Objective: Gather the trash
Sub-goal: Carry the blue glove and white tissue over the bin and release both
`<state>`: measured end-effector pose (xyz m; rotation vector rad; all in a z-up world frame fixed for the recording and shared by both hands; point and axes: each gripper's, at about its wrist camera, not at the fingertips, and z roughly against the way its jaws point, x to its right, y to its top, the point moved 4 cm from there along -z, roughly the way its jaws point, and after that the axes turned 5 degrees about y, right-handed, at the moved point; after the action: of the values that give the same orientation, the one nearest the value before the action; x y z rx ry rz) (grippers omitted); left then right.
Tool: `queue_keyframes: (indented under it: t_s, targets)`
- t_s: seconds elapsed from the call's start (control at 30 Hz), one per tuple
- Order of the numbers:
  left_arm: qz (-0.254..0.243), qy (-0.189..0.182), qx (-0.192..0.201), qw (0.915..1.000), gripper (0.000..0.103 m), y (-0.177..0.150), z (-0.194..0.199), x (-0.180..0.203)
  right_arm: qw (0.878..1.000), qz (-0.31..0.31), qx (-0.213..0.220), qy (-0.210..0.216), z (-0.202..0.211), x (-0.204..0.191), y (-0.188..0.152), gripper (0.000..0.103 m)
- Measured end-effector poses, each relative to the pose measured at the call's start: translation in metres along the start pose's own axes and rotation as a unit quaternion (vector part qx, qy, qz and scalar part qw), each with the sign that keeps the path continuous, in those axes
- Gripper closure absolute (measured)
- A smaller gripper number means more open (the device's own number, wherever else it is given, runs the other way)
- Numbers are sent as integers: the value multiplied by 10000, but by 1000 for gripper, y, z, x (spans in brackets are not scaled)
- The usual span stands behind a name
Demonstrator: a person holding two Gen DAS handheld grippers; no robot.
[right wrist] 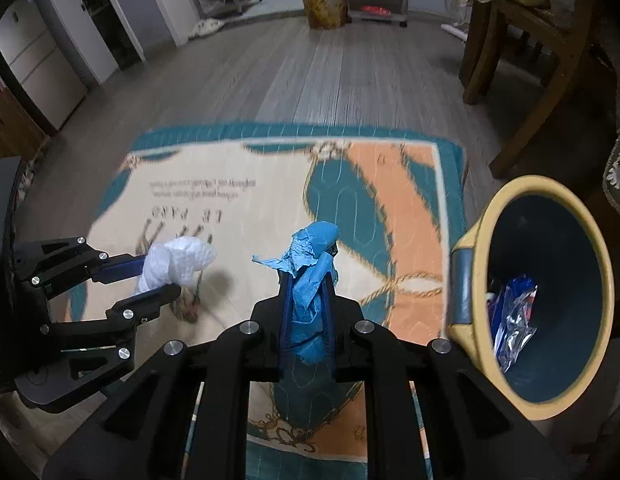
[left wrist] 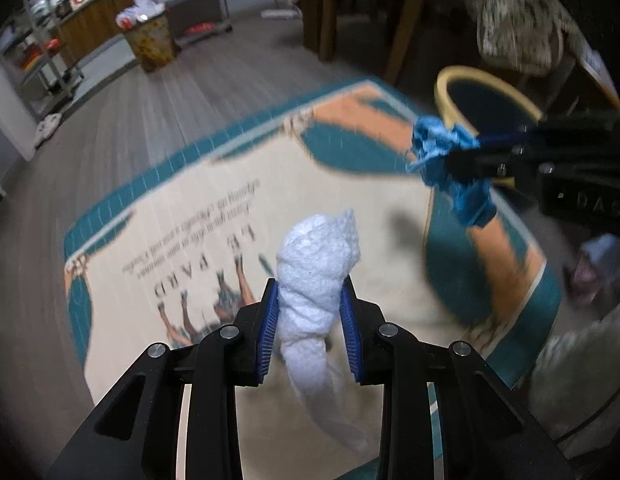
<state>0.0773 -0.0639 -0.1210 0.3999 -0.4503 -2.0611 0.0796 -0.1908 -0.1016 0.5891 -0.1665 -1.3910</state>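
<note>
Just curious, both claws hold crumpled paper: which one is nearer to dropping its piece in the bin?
Likely the right gripper: its blue wad is close beside the bin, while the left gripper with the white wad is farther away.

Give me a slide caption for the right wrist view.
Right tool carries crumpled blue paper toward the yellow-rimmed bin.

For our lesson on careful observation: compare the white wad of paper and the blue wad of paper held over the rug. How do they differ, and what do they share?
Colour: the white wad is pale and puffy with a dimpled texture; the blue wad is thinner, with torn flaps.
Holder: the left gripper holds the white wad; the right gripper holds the blue wad.
Position: the blue wad is nearer the yellow-rimmed bin than the white wad.
Both are crumpled, clamped and held above the rug.
</note>
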Motion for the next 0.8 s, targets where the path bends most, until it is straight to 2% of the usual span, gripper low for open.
queue_keyframes:
  t_s: [0.13,0.4,0.6,0.8]
  targets:
    - [200,-32,331,9992,71,23,14,4,9996,-149,249,28,19,13,11,90]
    - [429,-195,716,9963,71,63,38,15,9983,-186,553,-81,55,45,27,90]
    - [399,-130,785,9960,71,80,38,28,9946,-273,990,-167,93,76,36,90]
    - [255,-102,723,9970,71,92,23,56,9932,-531,1008,-220,102,108,29,90]
